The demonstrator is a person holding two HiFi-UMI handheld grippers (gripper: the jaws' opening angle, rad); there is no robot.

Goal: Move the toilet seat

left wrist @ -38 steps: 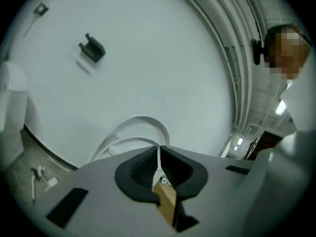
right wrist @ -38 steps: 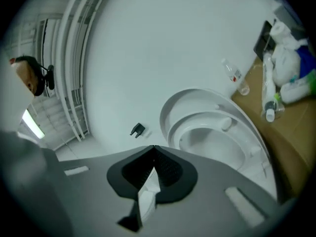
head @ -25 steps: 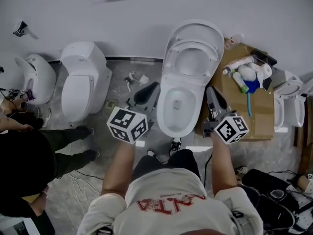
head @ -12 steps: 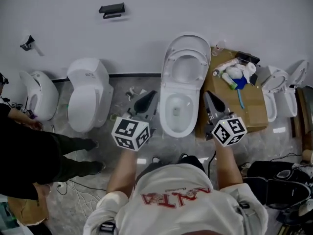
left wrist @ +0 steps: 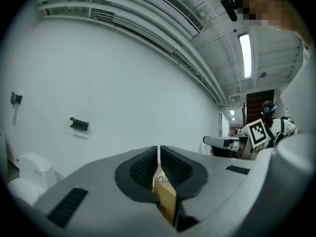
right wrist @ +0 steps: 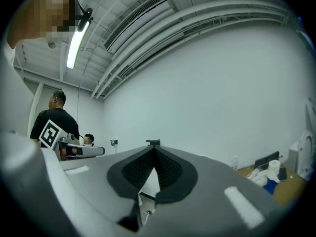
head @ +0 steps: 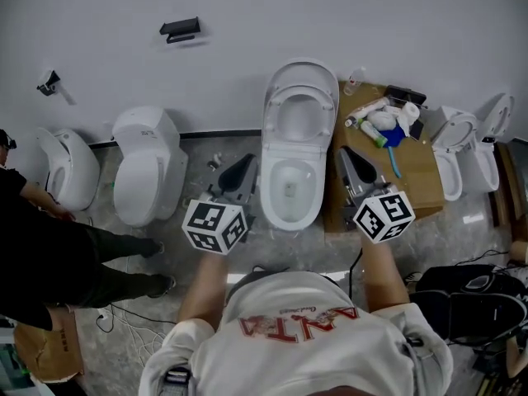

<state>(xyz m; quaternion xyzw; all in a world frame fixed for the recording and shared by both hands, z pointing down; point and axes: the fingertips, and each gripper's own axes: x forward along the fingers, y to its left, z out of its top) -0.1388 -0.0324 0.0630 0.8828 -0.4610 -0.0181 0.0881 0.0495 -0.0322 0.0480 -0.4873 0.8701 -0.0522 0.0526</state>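
Note:
The white toilet (head: 289, 190) stands against the wall in the head view, its seat and lid (head: 300, 106) tipped up and back, the bowl open. My left gripper (head: 246, 163) hovers just left of the bowl and my right gripper (head: 346, 155) just right of it, neither touching the toilet. In the left gripper view the left gripper (left wrist: 158, 154) is shut with nothing between its pads and aims at the bare wall. The right gripper (right wrist: 154, 157) is shut and empty too.
A second toilet (head: 148, 165) with its lid down stands to the left, another (head: 69, 168) beyond it. A cardboard box (head: 412, 190) with bottles on it is right of the bowl, then a small toilet (head: 459, 152). A person in black (head: 49, 254) stands at left. A black bag (head: 469, 304) lies lower right.
The view has pulled back from the toilet, which now looks smaller and farther. Both grippers stay shut on either side of the bowl. The seat stays raised.

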